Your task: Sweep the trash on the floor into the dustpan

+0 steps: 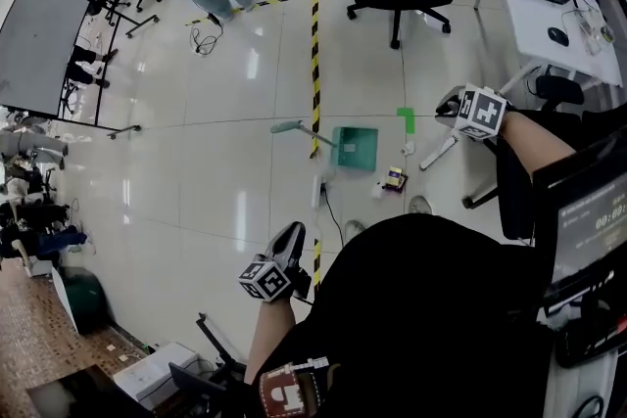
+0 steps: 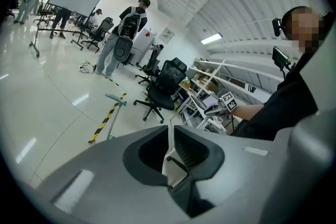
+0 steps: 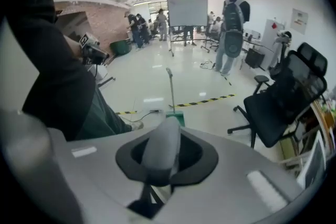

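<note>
Dustpan (trash beside) well apart from jaws

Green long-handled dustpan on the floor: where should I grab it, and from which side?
Take the green long-handled dustpan by its thin upright pole, just under the curved top grip, probably with the left gripper. Come in level from the near side, tongs either side of the pole, which stands free.

A black short-sleeved top; the grey left gripper and grey right gripper each carry a cube of black-and-white square markers
</note>
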`<state>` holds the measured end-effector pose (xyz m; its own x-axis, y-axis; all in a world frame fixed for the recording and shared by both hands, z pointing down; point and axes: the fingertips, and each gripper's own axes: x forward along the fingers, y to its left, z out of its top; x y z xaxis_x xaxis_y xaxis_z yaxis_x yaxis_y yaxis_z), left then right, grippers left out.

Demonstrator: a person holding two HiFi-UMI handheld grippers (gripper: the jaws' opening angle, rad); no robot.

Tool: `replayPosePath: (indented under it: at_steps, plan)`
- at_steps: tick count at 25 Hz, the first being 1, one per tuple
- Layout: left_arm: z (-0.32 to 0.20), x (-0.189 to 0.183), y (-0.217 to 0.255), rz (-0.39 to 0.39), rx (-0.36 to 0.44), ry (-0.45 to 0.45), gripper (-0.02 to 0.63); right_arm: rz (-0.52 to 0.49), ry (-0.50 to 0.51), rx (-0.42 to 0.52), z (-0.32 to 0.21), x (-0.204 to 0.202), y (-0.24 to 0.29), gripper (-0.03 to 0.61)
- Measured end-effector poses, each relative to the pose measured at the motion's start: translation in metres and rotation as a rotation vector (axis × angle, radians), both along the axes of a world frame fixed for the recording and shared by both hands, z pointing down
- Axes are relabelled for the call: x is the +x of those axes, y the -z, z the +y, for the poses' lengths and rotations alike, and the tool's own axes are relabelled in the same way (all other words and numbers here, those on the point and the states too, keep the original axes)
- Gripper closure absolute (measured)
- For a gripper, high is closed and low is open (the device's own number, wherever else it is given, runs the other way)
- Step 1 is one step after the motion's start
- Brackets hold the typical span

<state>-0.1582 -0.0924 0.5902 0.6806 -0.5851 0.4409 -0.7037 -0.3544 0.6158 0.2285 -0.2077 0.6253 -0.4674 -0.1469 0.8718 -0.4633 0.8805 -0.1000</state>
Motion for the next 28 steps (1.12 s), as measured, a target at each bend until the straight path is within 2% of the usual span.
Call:
replayPosePath:
  at_steps: [6, 12, 17, 21, 24, 28]
  plan:
    - [0.003, -0.058, -0.003, 0.015, -0.002, 0.077, 0.577, 0.091, 0.380, -0.066, 0.006, -0.099, -0.028, 0.546]
    - [0.030, -0.118, -0.011, 0.018, -0.016, 0.194, 0.577, 0.052, 0.577, -0.042, -0.006, -0.208, -0.052, 0.548]
    - [0.055, -0.153, -0.016, 0.021, -0.031, 0.287, 0.577, 0.006, 0.681, 0.030, -0.014, -0.292, -0.055, 0.549]
    - [0.061, -0.165, -0.019, 0.027, -0.037, 0.319, 0.577, -0.034, 0.748, 0.124, -0.022, -0.337, -0.041, 0.552]
    - [0.056, -0.166, -0.021, 0.028, -0.032, 0.308, 0.577, -0.044, 0.759, 0.174, -0.031, -0.348, -0.028, 0.552]
    - [0.037, -0.152, -0.015, 0.034, -0.007, 0.264, 0.577, -0.049, 0.708, 0.198, -0.036, -0.323, -0.014, 0.552]
